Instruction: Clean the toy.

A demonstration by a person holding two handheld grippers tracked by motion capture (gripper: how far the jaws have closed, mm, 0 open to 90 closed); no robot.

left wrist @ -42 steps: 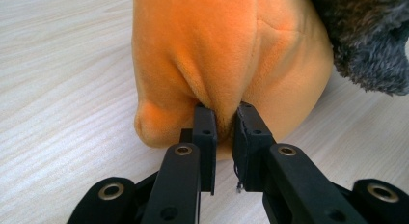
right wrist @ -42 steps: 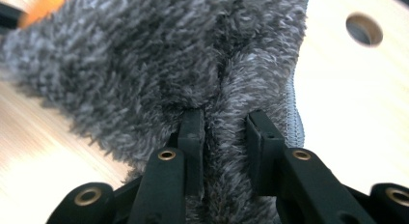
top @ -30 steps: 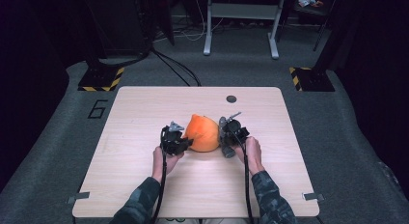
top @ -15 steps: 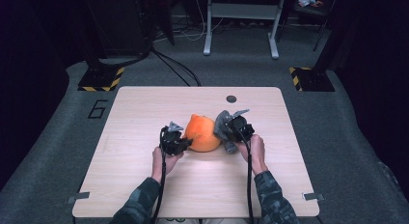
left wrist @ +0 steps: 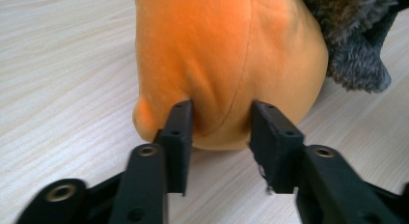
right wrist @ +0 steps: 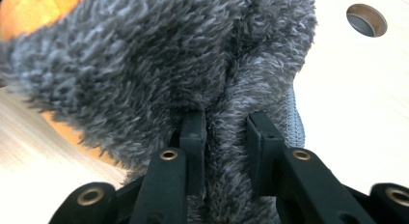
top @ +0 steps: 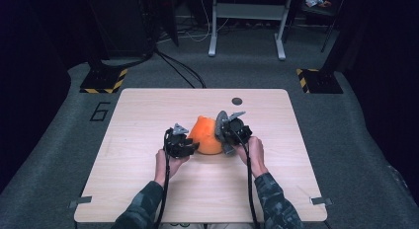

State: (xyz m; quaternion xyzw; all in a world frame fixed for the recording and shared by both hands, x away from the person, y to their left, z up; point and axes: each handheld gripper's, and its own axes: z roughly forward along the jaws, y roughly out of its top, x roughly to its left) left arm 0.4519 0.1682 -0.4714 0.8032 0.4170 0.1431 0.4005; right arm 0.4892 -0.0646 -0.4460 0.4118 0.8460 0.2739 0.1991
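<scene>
Orange plush toy [top: 205, 136] sits mid-table [top: 148, 105], grey furry part [left wrist: 357, 45] at its 3 o'clock side; what the toy depicts is hard to tell, its far side hidden. Left gripper [left wrist: 219, 137] at the toy's 9 o'clock: jaws have just been opening, now partway apart w/ orange bulge between them, pads at the fabric, no squeeze visible. Right gripper [right wrist: 224, 151]: jaws narrow, clamped on a fold of grey fur. Cable hole [top: 237, 100] at 12 o'clock, apart.
</scene>
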